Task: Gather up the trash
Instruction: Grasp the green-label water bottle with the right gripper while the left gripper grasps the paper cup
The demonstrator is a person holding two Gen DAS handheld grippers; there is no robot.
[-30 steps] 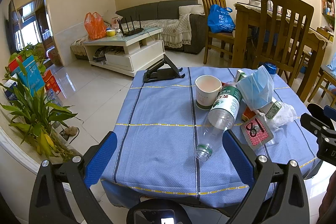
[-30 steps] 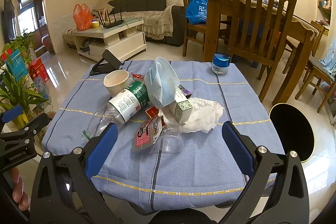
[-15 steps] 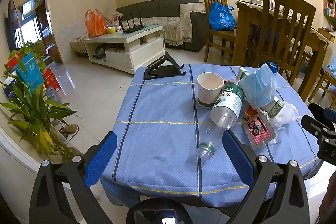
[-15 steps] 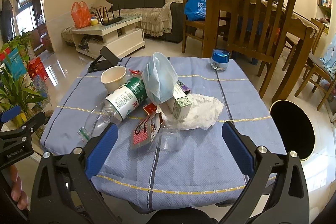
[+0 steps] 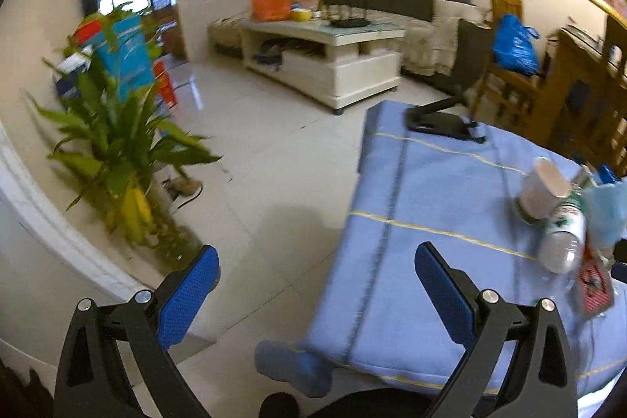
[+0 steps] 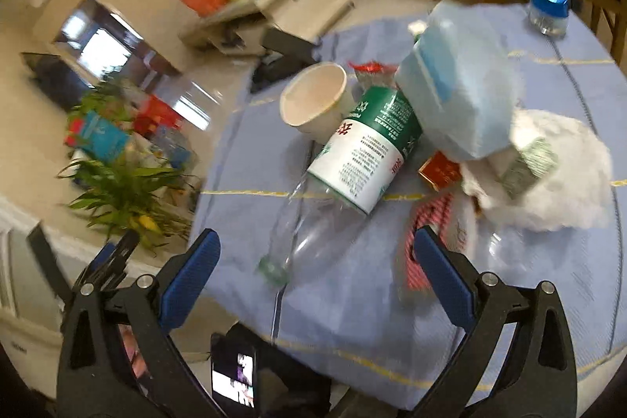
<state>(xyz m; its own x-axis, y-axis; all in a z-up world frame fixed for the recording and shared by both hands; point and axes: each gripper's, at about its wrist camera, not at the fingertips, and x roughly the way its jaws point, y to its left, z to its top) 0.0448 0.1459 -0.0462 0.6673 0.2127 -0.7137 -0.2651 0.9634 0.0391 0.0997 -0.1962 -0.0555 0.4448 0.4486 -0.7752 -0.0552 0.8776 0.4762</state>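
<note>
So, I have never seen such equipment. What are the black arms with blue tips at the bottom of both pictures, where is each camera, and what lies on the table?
No robot is here. A person holds a hand tool in each hand, and each tool is a two-finger gripper with a wide-angle camera that looks forward along its fingers. The black arms with blue pads are those fingers.

One picture comes from the left gripper, which points mostly at the floor and a plant beside the table. The other comes from the right gripper, which hangs over the trash. Both are open and hold nothing.

On the blue tablecloth lie a plastic bottle on its side, a paper cup, a blue face mask, a white tissue, some small packets, and a blue-lidded jar standing apart. Both pictures are blurred.
</note>
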